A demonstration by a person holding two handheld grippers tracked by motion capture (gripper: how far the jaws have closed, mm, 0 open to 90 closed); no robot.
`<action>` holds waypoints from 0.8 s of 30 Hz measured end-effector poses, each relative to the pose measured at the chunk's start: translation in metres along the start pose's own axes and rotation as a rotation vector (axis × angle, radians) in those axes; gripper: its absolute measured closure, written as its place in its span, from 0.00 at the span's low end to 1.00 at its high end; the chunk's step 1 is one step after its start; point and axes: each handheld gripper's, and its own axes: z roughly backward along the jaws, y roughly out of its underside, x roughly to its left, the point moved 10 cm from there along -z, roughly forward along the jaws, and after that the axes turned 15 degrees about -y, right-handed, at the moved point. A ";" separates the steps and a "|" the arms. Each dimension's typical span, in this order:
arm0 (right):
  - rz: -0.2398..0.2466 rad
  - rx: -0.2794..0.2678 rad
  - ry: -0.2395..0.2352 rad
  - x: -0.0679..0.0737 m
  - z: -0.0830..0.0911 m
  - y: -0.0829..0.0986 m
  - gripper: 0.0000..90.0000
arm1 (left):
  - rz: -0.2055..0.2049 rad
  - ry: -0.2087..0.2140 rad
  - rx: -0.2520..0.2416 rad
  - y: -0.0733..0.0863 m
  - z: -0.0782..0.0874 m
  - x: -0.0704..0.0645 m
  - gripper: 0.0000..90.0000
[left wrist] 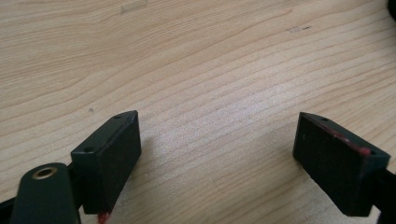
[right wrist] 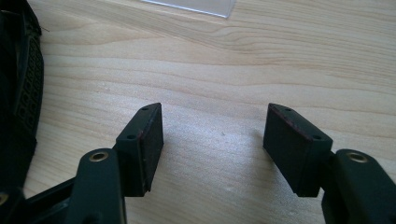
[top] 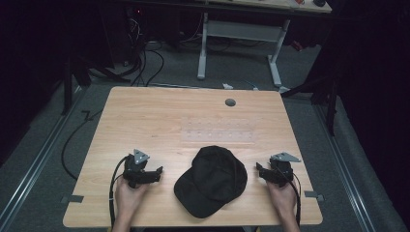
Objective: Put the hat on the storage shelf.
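Observation:
A black cap (top: 211, 180) lies flat on the wooden table (top: 145, 116) near its front edge, brim toward the person. My left gripper (top: 144, 171) rests on the wood to the cap's left, a hand around it. In the left gripper view that gripper (left wrist: 217, 154) is open over bare wood. My right gripper (top: 272, 172) sits just right of the cap, also hand-held. In the right gripper view the gripper (right wrist: 215, 137) stands open with nothing between its pads, and the cap's mesh edge (right wrist: 21, 93) lies at the far left.
A clear plastic sheet (top: 218, 131) lies flat on the table beyond the cap; its corner (right wrist: 196, 5) shows in the right gripper view. A grey round plug (top: 230, 102) sits near the far edge. A white desk frame (top: 239, 34) and cables stand on the floor beyond.

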 end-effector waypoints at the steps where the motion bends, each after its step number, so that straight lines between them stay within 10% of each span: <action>1: 0.000 0.000 -0.001 0.000 0.000 0.000 0.42 | 0.000 0.000 0.000 0.000 0.000 0.000 0.17; 24: 0.003 0.008 -0.035 0.005 0.003 0.001 0.50 | 0.005 -0.007 -0.002 0.000 0.000 0.000 0.18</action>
